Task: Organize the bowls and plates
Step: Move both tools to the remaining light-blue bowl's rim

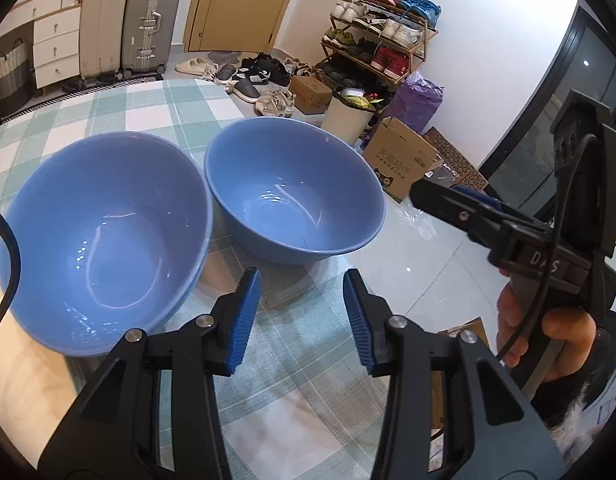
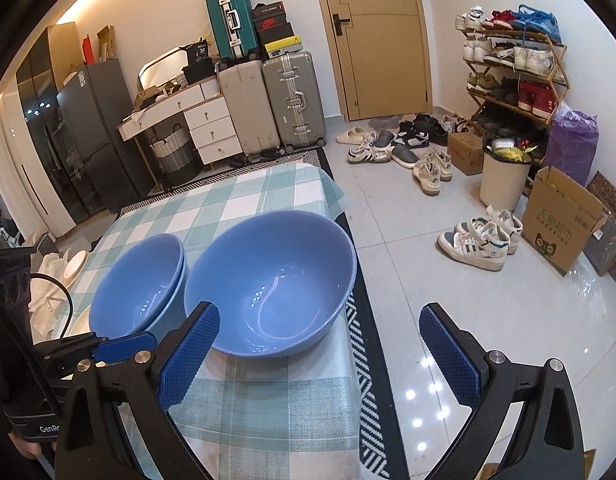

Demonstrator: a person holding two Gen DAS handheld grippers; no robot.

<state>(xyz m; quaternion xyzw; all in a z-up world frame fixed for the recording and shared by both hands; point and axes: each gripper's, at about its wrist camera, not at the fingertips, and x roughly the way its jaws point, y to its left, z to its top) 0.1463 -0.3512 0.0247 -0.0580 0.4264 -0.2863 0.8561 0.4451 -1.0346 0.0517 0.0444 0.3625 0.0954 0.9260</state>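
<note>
Two blue bowl groups stand on the checked tablecloth (image 1: 156,108). The left one (image 1: 104,236) is a stack of two nested bowls, as the right wrist view (image 2: 138,284) shows. A single blue bowl (image 1: 294,188) stands right of it, near the table's right edge, and also shows in the right wrist view (image 2: 272,284). My left gripper (image 1: 302,316) is open and empty, just in front of the single bowl. My right gripper (image 2: 319,352) is open and empty, over the table's right edge, its left pad (image 2: 190,354) near the single bowl's front rim. The right gripper (image 1: 459,204) also shows in the left wrist view.
A white plate (image 2: 76,262) lies at the table's left side beside crumpled white plastic (image 2: 48,280). Right of the table is tiled floor with shoes (image 2: 475,242), a bin (image 2: 503,172), cardboard boxes (image 2: 559,220) and a shoe rack (image 2: 511,76). Suitcases (image 2: 292,100) stand behind.
</note>
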